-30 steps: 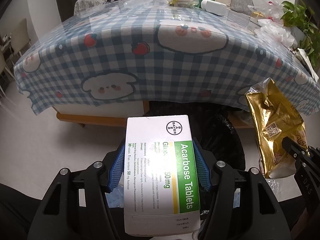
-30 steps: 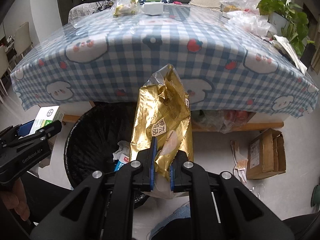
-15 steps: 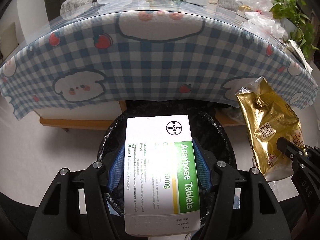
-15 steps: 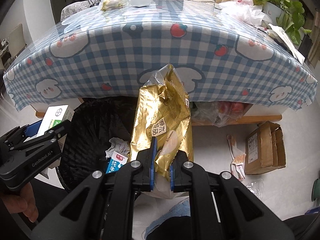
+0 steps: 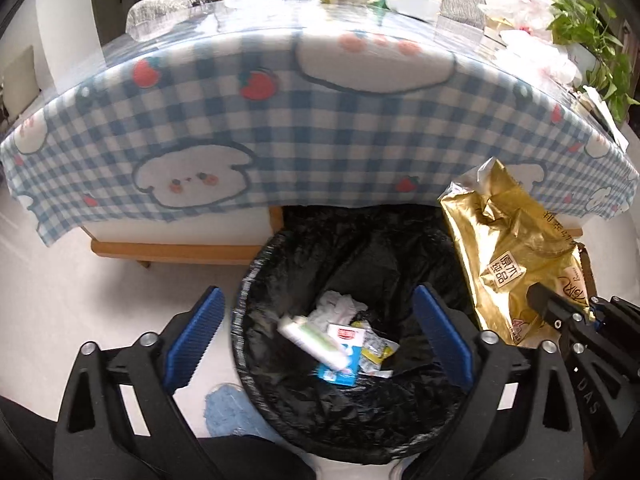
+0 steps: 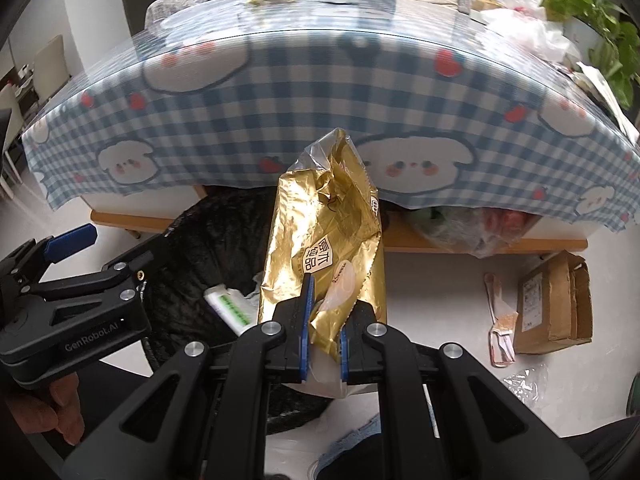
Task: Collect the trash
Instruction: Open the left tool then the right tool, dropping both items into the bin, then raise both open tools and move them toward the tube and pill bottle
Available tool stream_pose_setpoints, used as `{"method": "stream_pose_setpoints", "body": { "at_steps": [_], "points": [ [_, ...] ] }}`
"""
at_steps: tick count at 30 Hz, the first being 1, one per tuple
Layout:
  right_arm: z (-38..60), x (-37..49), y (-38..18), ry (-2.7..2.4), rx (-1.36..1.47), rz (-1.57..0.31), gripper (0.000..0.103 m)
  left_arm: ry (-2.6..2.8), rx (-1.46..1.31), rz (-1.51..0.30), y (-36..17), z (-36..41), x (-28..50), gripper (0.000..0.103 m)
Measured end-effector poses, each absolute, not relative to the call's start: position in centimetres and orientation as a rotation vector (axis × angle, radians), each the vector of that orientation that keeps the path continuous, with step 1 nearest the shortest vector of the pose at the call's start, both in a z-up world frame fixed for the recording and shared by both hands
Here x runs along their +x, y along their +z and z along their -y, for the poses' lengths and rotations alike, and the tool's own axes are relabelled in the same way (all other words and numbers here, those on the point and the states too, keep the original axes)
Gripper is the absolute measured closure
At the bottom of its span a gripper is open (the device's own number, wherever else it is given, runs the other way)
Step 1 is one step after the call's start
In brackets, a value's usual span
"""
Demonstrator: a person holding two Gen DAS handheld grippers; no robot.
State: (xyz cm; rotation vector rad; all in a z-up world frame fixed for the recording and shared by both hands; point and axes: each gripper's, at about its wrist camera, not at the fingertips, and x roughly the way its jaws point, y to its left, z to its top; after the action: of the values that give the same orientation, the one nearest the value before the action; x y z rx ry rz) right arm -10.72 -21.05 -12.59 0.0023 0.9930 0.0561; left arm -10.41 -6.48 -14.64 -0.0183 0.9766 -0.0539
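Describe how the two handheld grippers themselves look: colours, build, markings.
The left gripper and the right gripper share a matte black plastic frame with triangular cut-outs, silver round screw heads and flat ribbed blue finger pads. In the right wrist view, the left gripper's side reads "GenRobot.AI" in grey lettering. In the left wrist view, the right gripper's body shows the letters "DAS". No cables are visible.

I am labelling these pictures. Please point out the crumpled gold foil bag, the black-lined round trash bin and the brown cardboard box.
crumpled gold foil bag (image 6: 320,240), right wrist view, middle.
black-lined round trash bin (image 5: 360,432), left wrist view, liner wall.
brown cardboard box (image 6: 548,300), right wrist view, side.
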Motion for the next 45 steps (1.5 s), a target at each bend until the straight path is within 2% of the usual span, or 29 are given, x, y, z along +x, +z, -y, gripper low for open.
{"method": "stream_pose_setpoints", "body": {
  "at_steps": [20, 22, 26, 32, 37, 45],
  "points": [
    [15.0, -9.1, -13.3, 0.108, -0.014, -1.011, 0.093, -0.031, -0.042, -0.957, -14.1, 0.4, -10.0, 0.006],
    [14.8, -9.0, -13.3, 0.115, -0.016, -1.013, 0.087, -0.03, -0.044, -0.959, -14.1, 0.2, -10.0, 0.006],
    [14.6, -8.9, -13.4, 0.119, -0.014, -1.014, 0.085, -0.031, -0.045, -0.966, -14.3, 0.0, -10.0, 0.006],
    [14.6, -8.9, -13.4, 0.12, -0.009, -1.011, 0.065, -0.03, -0.045, -0.969, -14.2, 0.0, -10.0, 0.006],
    [15.1, -9.0, -12.5, 0.114, 0.013, -0.989, 0.04, -0.037, -0.038, -0.964, -13.8, 0.2, -10.2, 0.006],
    [16.0, -9.5, -10.3, 0.091, 0.016, -0.924, 0.015, -0.042, -0.038, -0.944, -11.9, 0.1, -10.6, 0.006]
  ]
}}
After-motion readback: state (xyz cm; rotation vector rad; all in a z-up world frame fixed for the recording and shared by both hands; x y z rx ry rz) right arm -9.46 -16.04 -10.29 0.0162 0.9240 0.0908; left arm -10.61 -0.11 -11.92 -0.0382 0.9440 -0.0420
